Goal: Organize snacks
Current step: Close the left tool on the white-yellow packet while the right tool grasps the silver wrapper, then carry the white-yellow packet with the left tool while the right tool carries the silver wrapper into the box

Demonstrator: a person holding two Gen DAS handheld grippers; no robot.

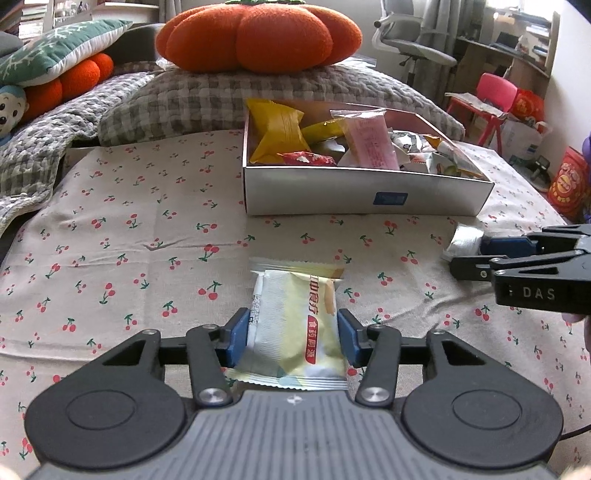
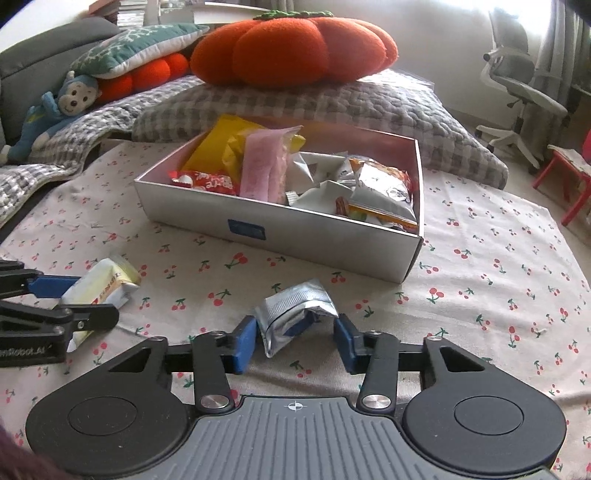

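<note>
On the bed's cherry-print sheet (image 1: 129,229) the left gripper (image 1: 291,332) has its blue pads against both long sides of a pale yellow snack packet (image 1: 295,332), jaws clamped on it as it lies flat. The right-wrist view shows that same packet (image 2: 107,284) from the side, near the left edge, its far end sticking out past the jaws.

The right gripper (image 2: 295,339) has a crumpled silver packet (image 2: 291,314) between its pads; the left pad touches the foil, while the right pad stands just clear of it, so the jaws look apart. In the left-wrist view only a silver tip (image 1: 463,242) shows beyond the right gripper (image 1: 476,254).

Toward the head of the bed sits the open silver box (image 2: 280,229) full of snacks, a pink packet (image 2: 264,166) upright among them. Behind it, an orange pumpkin cushion (image 1: 258,35) rests on a checked pillow (image 1: 229,96). Only the right-wrist view shows a blue plush monkey (image 2: 55,110) whole.
</note>
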